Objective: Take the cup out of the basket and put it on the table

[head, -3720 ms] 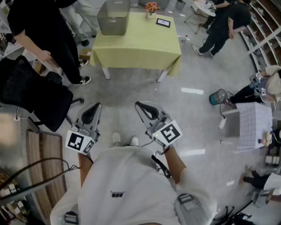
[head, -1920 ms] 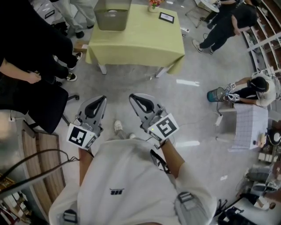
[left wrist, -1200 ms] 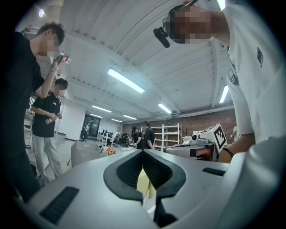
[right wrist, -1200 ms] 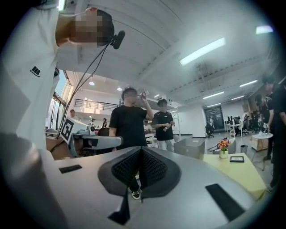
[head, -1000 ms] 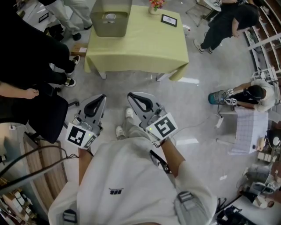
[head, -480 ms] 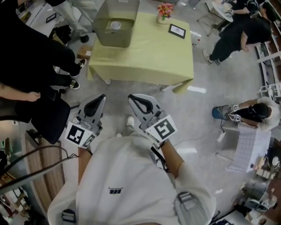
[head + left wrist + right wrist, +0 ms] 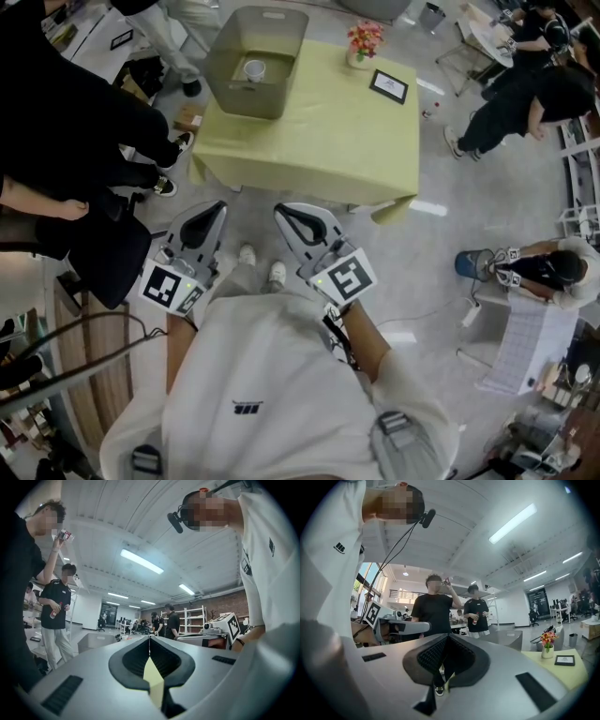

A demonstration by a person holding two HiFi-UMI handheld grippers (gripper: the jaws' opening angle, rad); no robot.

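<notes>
Cup (image 7: 254, 68), small and white, stands upright with its mouth facing up inside the grey basket (image 7: 225, 92). The basket sits on the left half of the yellow-green worktop (image 7: 319, 141), toward its far side. Both tools hang low in front of the person, over the floor, well short of the worktop's near edge. The left gripper (image 7: 214, 208) has its jaws pressed together on nothing, and the right gripper (image 7: 281, 211) is likewise closed and empty. Each one points roughly level toward the worktop. From the head view the cup lies straight ahead of the pair, well apart from both, on a line that runs between their tips. The left gripper view bears this out, with the basket showing to the left of its jaws, while in the right gripper view it shows to the right. Neither hand looks clearly nearer, though the right tip seems slightly better lined up. Because the cup's long axis is vertical and the basket walls surround it, the reach probably has to come over the rim and down, with the jaws opened first.
</notes>
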